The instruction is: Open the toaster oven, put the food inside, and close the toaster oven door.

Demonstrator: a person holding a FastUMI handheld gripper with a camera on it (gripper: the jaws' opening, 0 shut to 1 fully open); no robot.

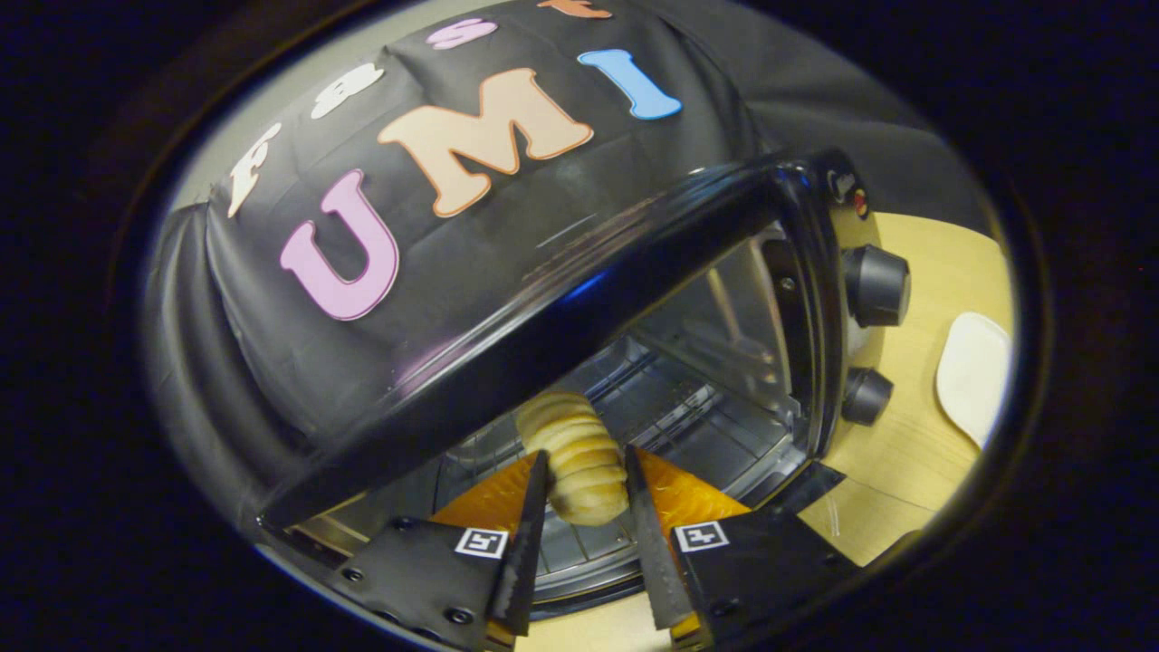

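The black toaster oven [561,326] stands open and appears tilted in my view. Its wire rack [697,407] and metal inner walls show. The door [579,557] lies folded down beneath my fingers. A pale ridged bread roll [566,426] sits between the two fingers of my gripper [586,460], and both fingers press on its sides. The roll is at the oven's mouth, over the front part of the rack. Its lower end is partly hidden by the fingers.
Two black knobs [876,285] [866,396] sit on the oven's control panel, right of the opening. A white plate [973,376] lies on the wooden table [905,462] beyond the knobs. The black cloth wall hangs behind the oven.
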